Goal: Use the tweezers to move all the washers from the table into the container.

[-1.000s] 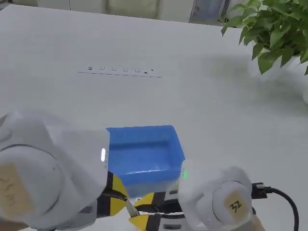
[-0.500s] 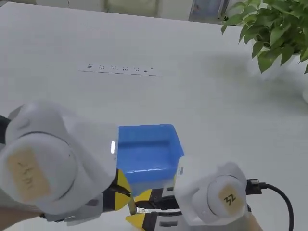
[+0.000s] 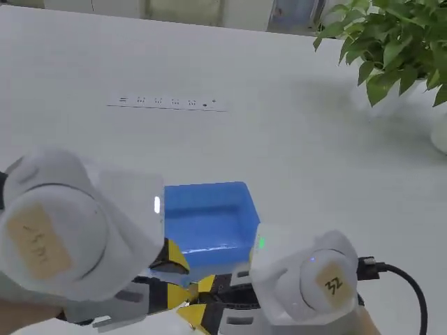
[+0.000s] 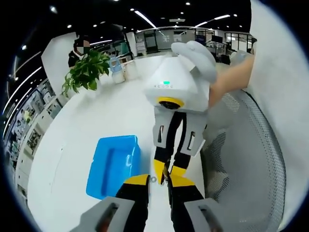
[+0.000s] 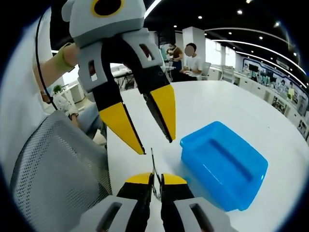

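At the left of the head view, the left gripper (image 4: 159,181) shows as a big white housing low over the white tabletop (image 3: 293,139). Its own view shows its black jaws with yellow tips standing apart. In the right gripper view it faces the camera, and there we see those jaws spread wide with nothing held between them.

Farther back on the table, well apart from both tools, lies a thin row of small dark washers (image 3: 165,102), too small for us to count.

Just right of the left gripper's housing sits the blue rectangular plastic container (image 3: 209,213), open side up. Its inside is too blurred for us to tell what lies in it. Near its front edge the two pairs of yellow tips point at each other.

Right of the container is the right gripper (image 5: 155,180), a smaller white housing with a black cable (image 3: 401,279) running off its right side. Its jaws stand narrow, pinched on the thin metal tweezers (image 5: 153,162). These stick straight out from between the tips and reach toward the gap of the left gripper's open jaws. We cannot tell whether they touch it.

In the top right corner a green leafy plant (image 3: 391,42) hangs over the table. At the right of the left gripper view we see a grey mesh chair back (image 4: 241,154) beside the table.
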